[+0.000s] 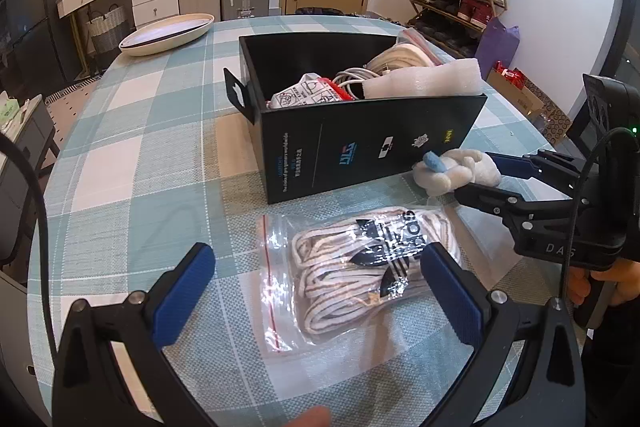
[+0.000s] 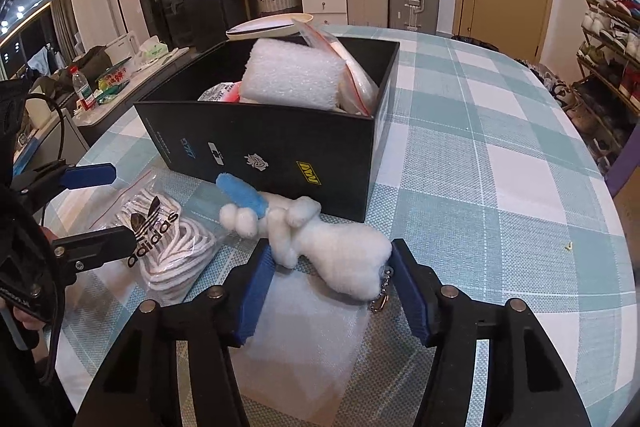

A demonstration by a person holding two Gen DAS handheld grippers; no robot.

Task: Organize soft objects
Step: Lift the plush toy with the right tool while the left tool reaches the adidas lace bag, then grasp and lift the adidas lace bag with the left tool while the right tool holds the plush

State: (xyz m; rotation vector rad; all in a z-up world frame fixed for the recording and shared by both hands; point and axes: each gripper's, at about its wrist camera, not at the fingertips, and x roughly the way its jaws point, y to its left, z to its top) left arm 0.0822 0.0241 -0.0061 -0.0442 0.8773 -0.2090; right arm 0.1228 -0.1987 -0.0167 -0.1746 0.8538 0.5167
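Reaching for the plush toy (image 2: 336,255) with my right fingers (image 2: 328,291), I have it lying between the two blue pads, its fluffy body on the checked desk (image 2: 500,155) just in front of the black box (image 2: 280,155). The pads sit either side of it with a little room left, not pressing into the fur as far as I can see, so I count these fingers as parted around the toy and not yet gripping it. A small chain hangs from the toy's near end, close to one pad. My left fingers (image 1: 316,291) are spread wide over the bag of white laces (image 1: 360,275), which lies flat on the desk beside the toy; they hold nothing. The box already carries a foam block (image 2: 292,75), cables and other bagged things, so I judge the sorting well under way, with the toy and the bag of laces left outside. The step in hand is picking up the toy. Next I would need to close firmly on its thick middle, lift it clear of the box wall and drop it inside where there is room beside the foam.
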